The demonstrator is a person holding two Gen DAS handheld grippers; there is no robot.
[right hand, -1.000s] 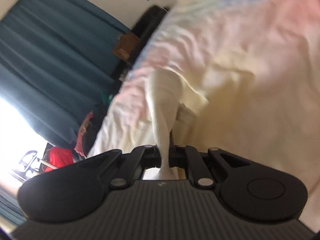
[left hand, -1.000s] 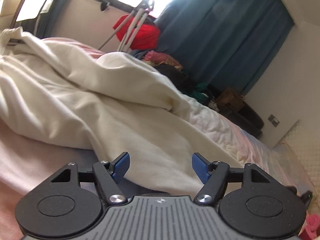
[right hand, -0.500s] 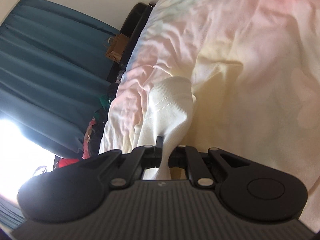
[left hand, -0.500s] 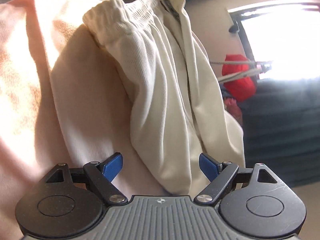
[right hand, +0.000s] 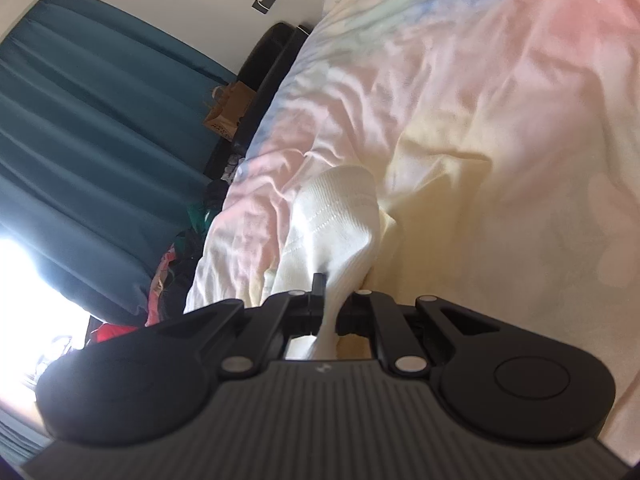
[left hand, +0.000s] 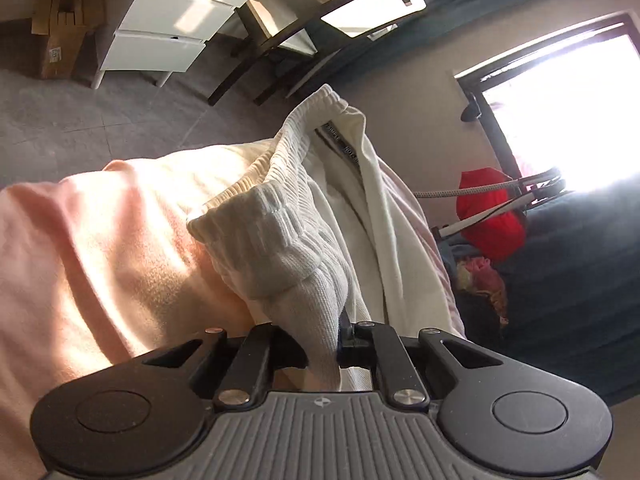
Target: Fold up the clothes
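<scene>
We are pinching one cream-white ribbed-knit cotton garment (left hand: 288, 240) at two places: the left tool (left hand: 322, 332) is pressed together on a fold below the gathered elastic waistband (left hand: 280, 152), the right tool (right hand: 330, 304) is pressed together on a ribbed cuff (right hand: 336, 216). The garment is hanging over the pink pastel quilted bed cover (right hand: 460, 100). We judge that keeping both grips firm and drawing the fabric taut and level is giving a clean crease. We are counting one garment, two tools.

Bed (right hand: 500, 92): pastel bedspread w/ pink, yellow, blue patches, rumpled.
On it: cream garment (left hand: 340, 216), ribbed waistband bunched, lying over the pink cover (left hand: 120, 240).
</scene>
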